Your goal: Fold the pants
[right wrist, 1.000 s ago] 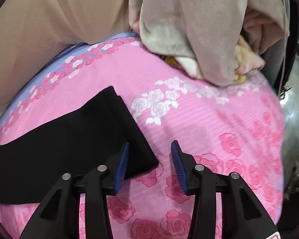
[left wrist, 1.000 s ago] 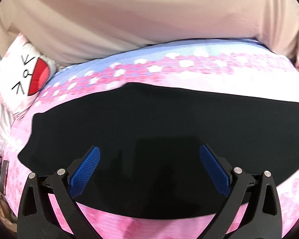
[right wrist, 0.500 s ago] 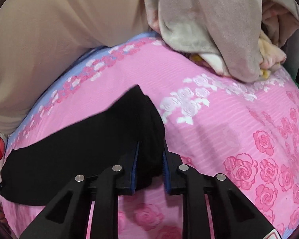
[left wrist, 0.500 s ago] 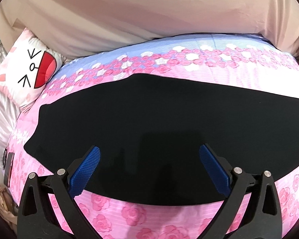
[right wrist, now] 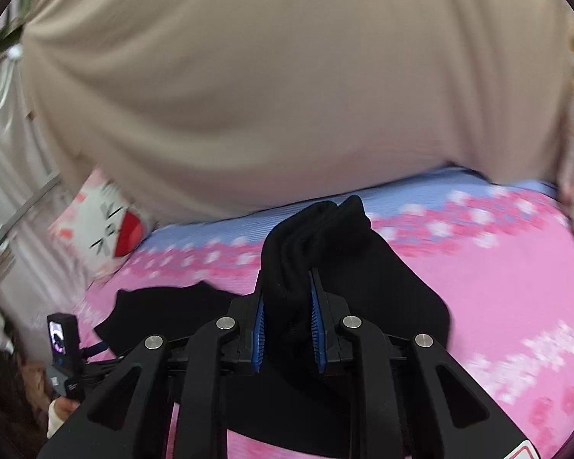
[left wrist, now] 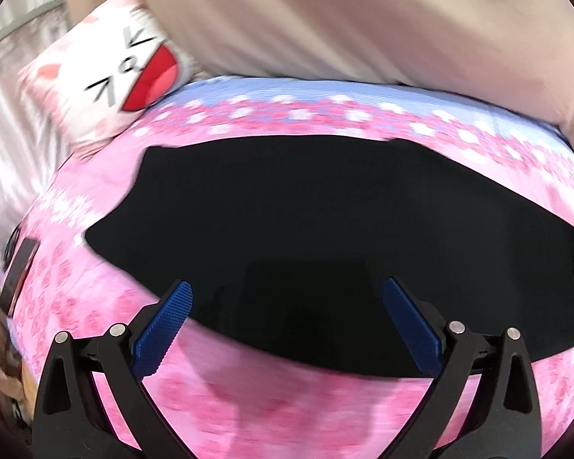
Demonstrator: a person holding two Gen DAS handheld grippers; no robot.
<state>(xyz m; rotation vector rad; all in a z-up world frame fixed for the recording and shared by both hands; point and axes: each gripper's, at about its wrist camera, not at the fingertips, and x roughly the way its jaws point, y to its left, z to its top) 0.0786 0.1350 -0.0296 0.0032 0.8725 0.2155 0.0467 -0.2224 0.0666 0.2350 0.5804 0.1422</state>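
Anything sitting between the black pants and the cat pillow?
Nothing: only bare pink floral sheet separates the pants from the cat pillow, per the left wrist view.

Bed cover: pink rose print with a pale blue band at its far edge, beyond the fingers.
Pillow: cartoon cat face, far left.
Curtain: beige, hanging behind the bed.

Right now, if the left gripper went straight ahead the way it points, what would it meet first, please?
Probably the black pants lying on the pink bedspread; the open left gripper points down at them.
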